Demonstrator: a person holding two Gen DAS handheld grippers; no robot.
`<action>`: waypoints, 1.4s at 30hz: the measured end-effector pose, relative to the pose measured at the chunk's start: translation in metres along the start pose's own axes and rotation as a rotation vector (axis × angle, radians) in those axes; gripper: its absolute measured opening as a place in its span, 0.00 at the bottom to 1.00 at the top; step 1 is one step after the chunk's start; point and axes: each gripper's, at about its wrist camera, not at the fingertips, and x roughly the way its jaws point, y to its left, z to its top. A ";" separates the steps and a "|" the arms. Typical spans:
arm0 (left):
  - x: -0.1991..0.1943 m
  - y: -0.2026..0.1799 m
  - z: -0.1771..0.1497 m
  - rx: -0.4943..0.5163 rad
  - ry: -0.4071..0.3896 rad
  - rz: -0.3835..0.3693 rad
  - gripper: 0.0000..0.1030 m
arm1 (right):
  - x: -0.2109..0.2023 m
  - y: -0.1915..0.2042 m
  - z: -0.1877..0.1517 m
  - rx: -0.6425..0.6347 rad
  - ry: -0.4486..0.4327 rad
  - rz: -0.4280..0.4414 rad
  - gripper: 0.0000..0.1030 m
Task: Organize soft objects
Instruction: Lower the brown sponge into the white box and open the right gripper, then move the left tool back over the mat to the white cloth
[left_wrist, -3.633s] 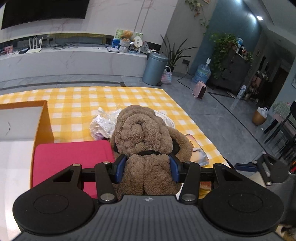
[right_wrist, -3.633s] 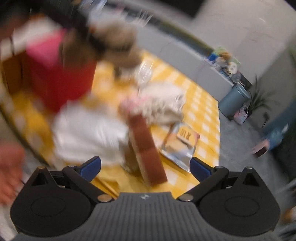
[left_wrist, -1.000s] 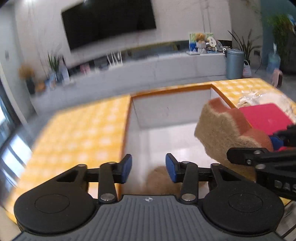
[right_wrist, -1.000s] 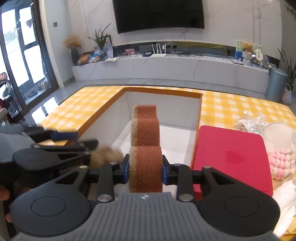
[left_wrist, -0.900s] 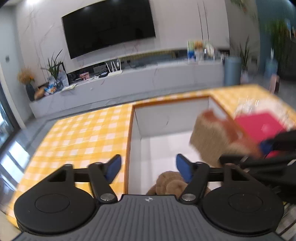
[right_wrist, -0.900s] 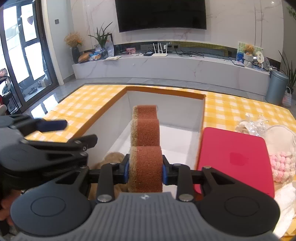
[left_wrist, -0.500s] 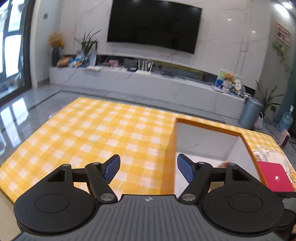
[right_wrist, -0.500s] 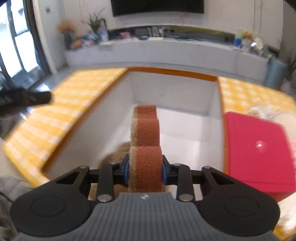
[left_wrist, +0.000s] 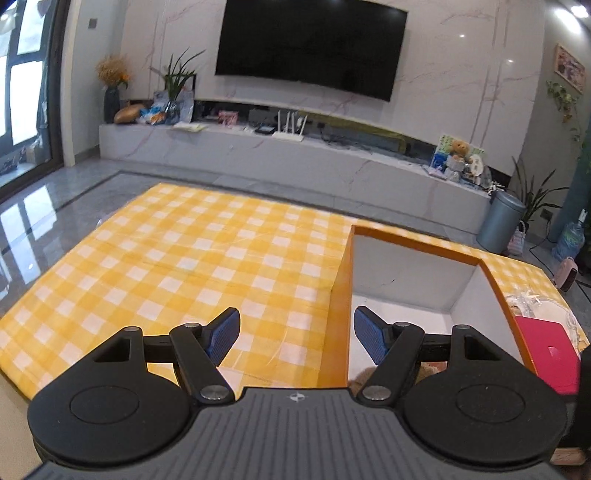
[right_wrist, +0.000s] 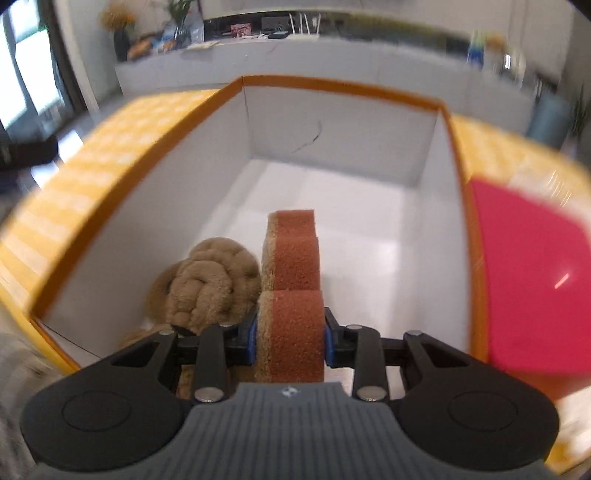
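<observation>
Brown sponge toy (right_wrist: 290, 291), shaped like a bread slice, rust-coloured top face with a tan side. Held upright in the right claw (right_wrist: 290, 339); both blue pads press its lower lobe, jaws about a third apart. It hangs inside the open box (right_wrist: 343, 92), over the near part of the white floor; whether it touches that floor cannot be told.

Tan plush dog (right_wrist: 210, 284) lies in the box's near left corner, just beside the sponge toy on its left, seemingly touching it. From the left wrist view only a scrap of that plush (left_wrist: 364, 376) shows behind the right finger.

Box: orange rim, white walls inside, a thin dark scratch on the far wall. It stands on the surface under a yellow-and-white checked cloth (left_wrist: 192, 258).

Left claw (left_wrist: 295, 334): jaws have just been opening and now stand wide, nothing between them. It hovers over the cloth at the box's left wall, outside the box.

Red flat case (right_wrist: 532, 273) lies right of the box, close against its wall. Crumpled clear plastic (left_wrist: 532, 302) beyond it.
</observation>
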 end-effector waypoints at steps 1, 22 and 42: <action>0.003 0.000 0.000 -0.008 0.011 -0.002 0.81 | 0.001 -0.007 0.001 0.059 0.012 0.033 0.31; 0.012 -0.012 -0.007 0.038 0.038 0.037 0.80 | -0.066 0.024 -0.005 -0.285 -0.305 -0.356 0.97; -0.006 -0.028 -0.002 -0.036 -0.072 0.021 0.80 | -0.145 -0.020 0.017 -0.139 -0.550 -0.415 0.97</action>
